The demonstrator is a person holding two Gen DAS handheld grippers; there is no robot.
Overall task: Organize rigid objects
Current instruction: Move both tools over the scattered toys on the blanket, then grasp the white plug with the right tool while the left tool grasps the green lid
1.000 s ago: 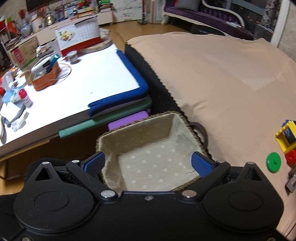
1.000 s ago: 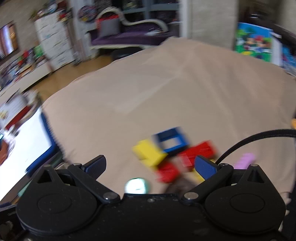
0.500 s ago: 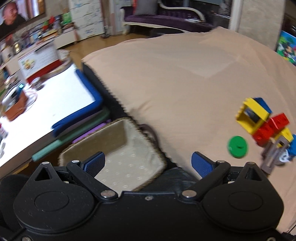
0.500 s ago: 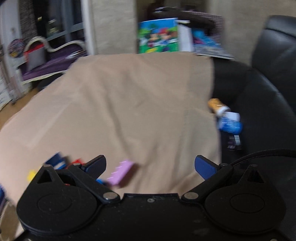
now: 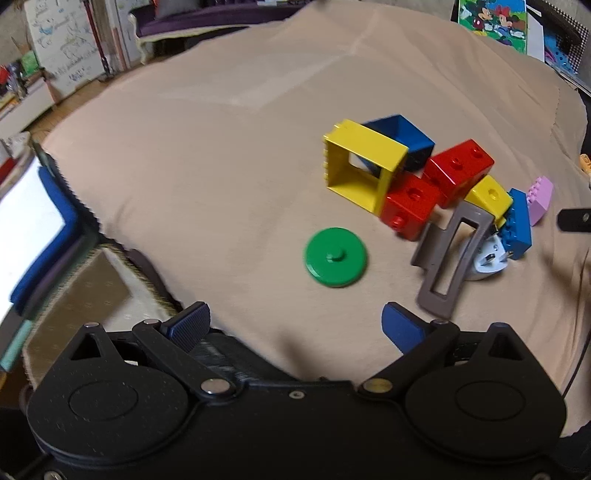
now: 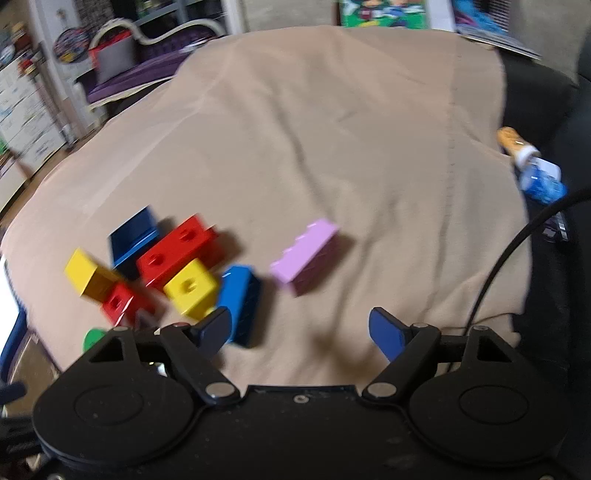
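Toy blocks lie in a heap on a beige cloth (image 5: 207,155): a yellow frame block (image 5: 360,166), a blue hollow block (image 5: 402,138), red blocks (image 5: 458,170), a small yellow block (image 5: 489,195), a blue brick (image 5: 519,225) and a pink brick (image 6: 304,254). A green disc (image 5: 335,256) and a grey hair clip (image 5: 448,254) lie nearer. My left gripper (image 5: 295,323) is open and empty, just short of the green disc. My right gripper (image 6: 301,332) is open and empty, short of the pink brick, its left finger by the blue brick (image 6: 242,301).
A lined woven basket (image 5: 85,295) sits below the cloth's left edge. A white low table with blue padding (image 5: 33,221) stands further left. Picture books (image 5: 491,18) lean at the back. A black sofa (image 6: 546,110) with small bottles (image 6: 535,173) is at the right.
My left gripper has swung right from over the basket to face the toy heap. My right gripper has swung back left, so the blocks are in front of it again.
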